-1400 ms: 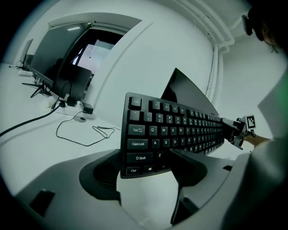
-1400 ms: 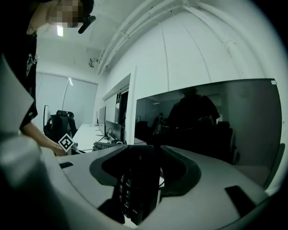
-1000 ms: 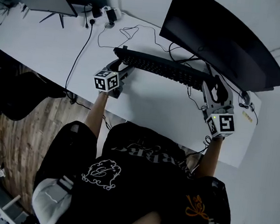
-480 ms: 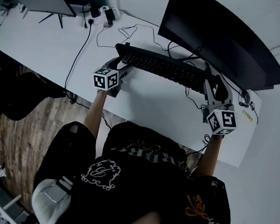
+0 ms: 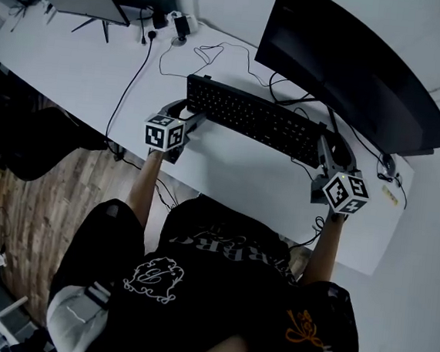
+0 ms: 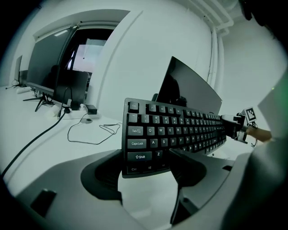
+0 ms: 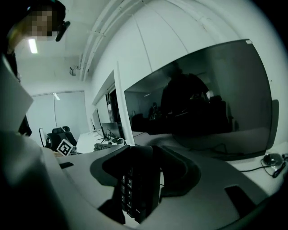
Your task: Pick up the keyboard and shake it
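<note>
Since a second ago the keyboard point(image 5: 252, 120) has rolled so that its key face now turns up toward the head view instead of showing nearly edge-on, and the right gripper point(image 5: 329, 149) has sunk and rolled with it. The keyboard is a flat, matte black slab with rows of square keys. It is held clear of the smooth white desk point(image 5: 236, 173), at about 12 o'clock of the head view. The left gripper point(image 6: 148, 167), at 10 o'clock, pinches its left end at the Ctrl and Shift corner between grey, curved jaws. The right gripper point(image 7: 139, 179), at 3 o'clock, clamps the number-pad end, seen edge-on. A glossy, dark, curved monitor point(image 5: 355, 60) at 1 o'clock hides the desk's far edge. A thin black cable point(image 5: 133, 70) runs toward 11 o'clock. The key legends in the right gripper view are too dim to read.
</note>
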The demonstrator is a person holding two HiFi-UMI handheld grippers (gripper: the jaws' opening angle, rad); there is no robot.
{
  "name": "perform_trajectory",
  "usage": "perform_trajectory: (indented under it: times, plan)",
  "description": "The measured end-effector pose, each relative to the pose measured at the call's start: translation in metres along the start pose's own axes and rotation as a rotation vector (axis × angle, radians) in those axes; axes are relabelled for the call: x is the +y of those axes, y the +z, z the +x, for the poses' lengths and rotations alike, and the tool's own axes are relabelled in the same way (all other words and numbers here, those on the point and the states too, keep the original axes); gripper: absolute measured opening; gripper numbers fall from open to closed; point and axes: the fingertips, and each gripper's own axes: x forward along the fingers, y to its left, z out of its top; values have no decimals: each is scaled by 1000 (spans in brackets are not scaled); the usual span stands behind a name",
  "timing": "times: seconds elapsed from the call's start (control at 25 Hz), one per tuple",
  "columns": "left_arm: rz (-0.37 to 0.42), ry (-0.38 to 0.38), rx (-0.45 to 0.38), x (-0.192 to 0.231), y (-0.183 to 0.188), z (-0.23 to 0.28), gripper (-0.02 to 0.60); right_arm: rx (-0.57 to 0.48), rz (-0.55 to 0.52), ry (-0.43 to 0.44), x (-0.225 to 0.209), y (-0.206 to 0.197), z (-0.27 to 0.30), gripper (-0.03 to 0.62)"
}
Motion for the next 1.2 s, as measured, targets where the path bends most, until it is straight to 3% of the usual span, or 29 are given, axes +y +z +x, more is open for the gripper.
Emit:
perform_trajectory:
  times: [0.56,0.76,1.08,1.2]
  plan:
    - [-80,106,211,19,-87,-11,325,210,286,-14,-38,-116,55,218]
    - [-87,134,252,27,-97,-8,325,261,315,-31,-45,-137,75,221]
    - [-95,186,239,45,-101,-7,325,333,372,-79,-52,-172,102,225]
    - [-66,194,239,49,-100,-4,325,382,288,-146,-56,-187,104,227]
